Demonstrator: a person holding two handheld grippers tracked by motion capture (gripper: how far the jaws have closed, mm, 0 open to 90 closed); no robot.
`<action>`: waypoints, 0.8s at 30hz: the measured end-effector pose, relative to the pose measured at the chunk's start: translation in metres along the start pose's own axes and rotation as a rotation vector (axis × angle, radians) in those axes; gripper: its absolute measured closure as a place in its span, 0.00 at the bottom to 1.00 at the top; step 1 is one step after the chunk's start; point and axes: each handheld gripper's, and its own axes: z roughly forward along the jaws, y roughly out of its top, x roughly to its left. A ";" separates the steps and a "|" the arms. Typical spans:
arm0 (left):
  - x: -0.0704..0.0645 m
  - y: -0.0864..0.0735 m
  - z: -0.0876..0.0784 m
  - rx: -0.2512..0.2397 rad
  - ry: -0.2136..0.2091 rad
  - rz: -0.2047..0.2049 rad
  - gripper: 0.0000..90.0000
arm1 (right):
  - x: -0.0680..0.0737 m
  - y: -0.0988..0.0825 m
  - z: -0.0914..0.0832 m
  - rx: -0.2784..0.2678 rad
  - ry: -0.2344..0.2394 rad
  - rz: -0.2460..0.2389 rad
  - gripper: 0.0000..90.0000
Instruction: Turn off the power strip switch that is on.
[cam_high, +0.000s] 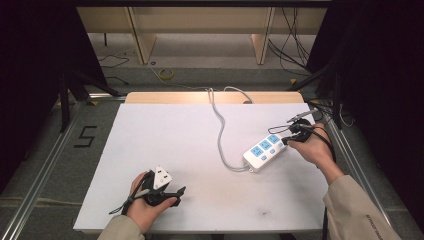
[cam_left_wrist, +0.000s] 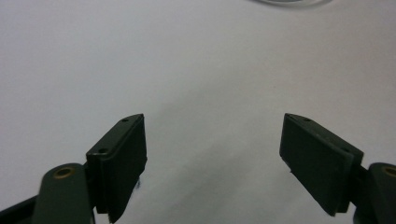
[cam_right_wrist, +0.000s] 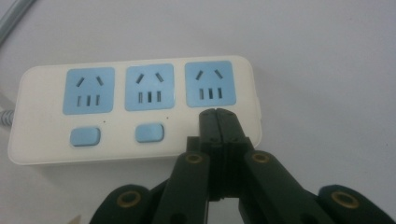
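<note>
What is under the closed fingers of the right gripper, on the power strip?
The closed right gripper sits on the white power strip, below its third blue socket. Two blue buttons show beside it. A third button there, if any, is covered.

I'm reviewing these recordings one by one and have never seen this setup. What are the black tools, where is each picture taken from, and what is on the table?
No robot arm is at work here: a person sits at a white table and holds a hand-operated two-jaw gripper in each hand. The high view looks down from above the person's side. The other two pictures come from small cameras riding on the grippers, looking along their own black jaws.

The left gripper has its jaws wide apart over bare table and holds nothing. The right gripper has its jaws pressed together, with its tip over the white power strip, about where a third switch would sit beside the two blue switches. The strip has three blue sockets, and its grey cord runs away towards the far edge of the table.
</note>
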 end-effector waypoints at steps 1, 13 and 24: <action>0.000 0.000 0.000 0.000 0.000 0.001 0.25 | 0.000 0.000 0.000 0.000 0.000 0.001 1.00; 0.000 0.000 0.000 0.001 0.000 0.001 0.25 | -0.003 0.007 0.002 0.001 0.002 0.009 1.00; 0.000 0.000 0.000 0.001 0.000 0.001 0.25 | -0.005 0.009 0.007 0.011 0.004 0.011 1.00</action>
